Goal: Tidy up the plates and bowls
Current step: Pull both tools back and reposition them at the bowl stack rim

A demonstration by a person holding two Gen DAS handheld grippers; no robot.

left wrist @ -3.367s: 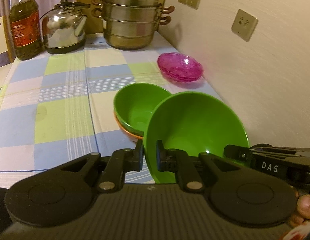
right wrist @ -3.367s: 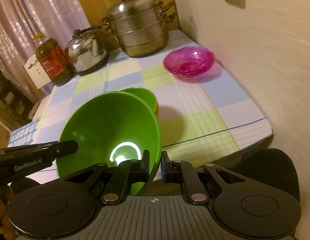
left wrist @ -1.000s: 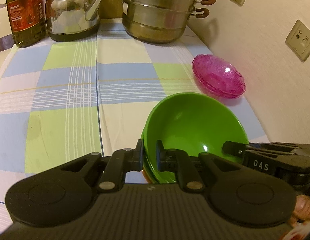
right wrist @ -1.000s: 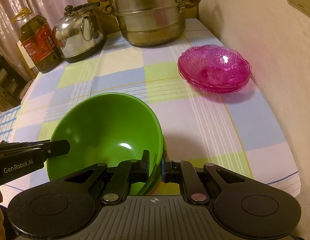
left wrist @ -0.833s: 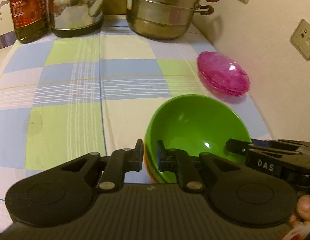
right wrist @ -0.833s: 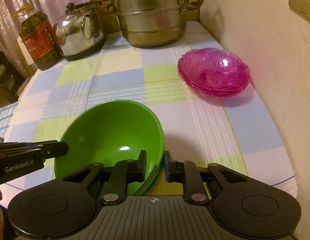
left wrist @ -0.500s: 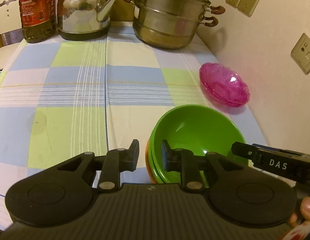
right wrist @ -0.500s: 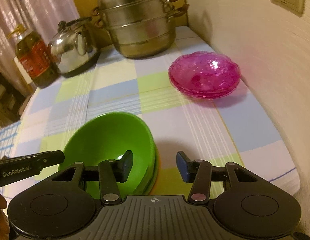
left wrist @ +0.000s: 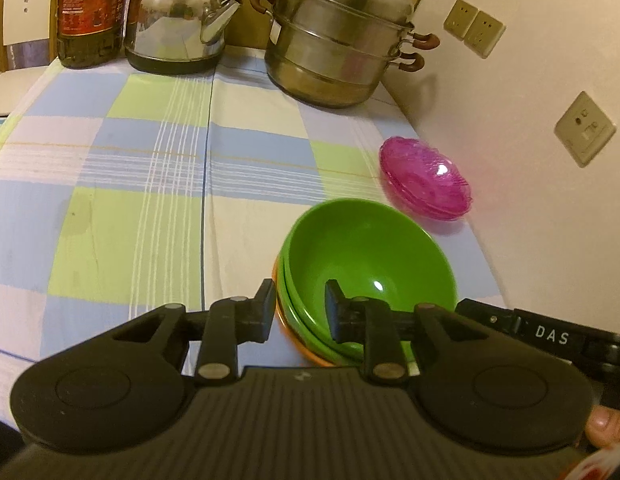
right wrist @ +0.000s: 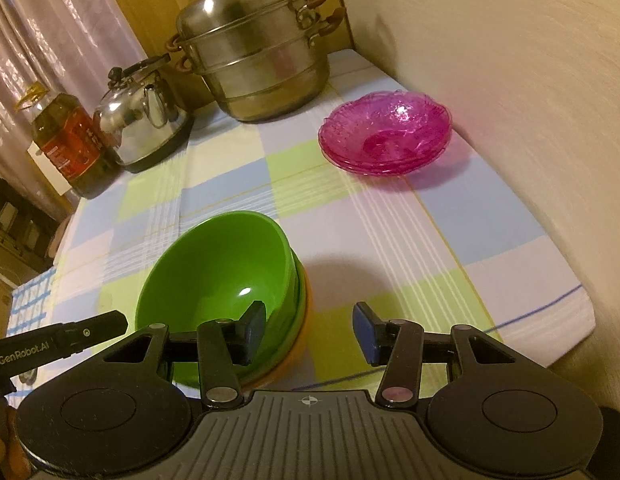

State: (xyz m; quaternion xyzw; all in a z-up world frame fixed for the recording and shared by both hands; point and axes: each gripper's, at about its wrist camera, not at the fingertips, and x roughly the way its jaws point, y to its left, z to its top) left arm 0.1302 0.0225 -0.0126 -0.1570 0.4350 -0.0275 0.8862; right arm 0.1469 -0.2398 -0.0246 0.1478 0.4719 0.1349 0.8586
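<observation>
Two green bowls sit nested in an orange bowl near the front right of the checked tablecloth. My left gripper hovers at the stack's near rim; its jaws are opening, the rim lies between them and the pads do not press it. In the right wrist view my right gripper stands open over the right rim of the green bowls, not touching. A stack of pink glass bowls rests farther back by the wall.
A steel steamer pot, a kettle and an oil bottle line the back of the table. The wall with sockets runs along the right. The table's front edge is close.
Both grippers let go of the top green bowl, which now rests nested in the stack. Both sets of jaws have spread and both grippers have pulled back and risen slightly.
</observation>
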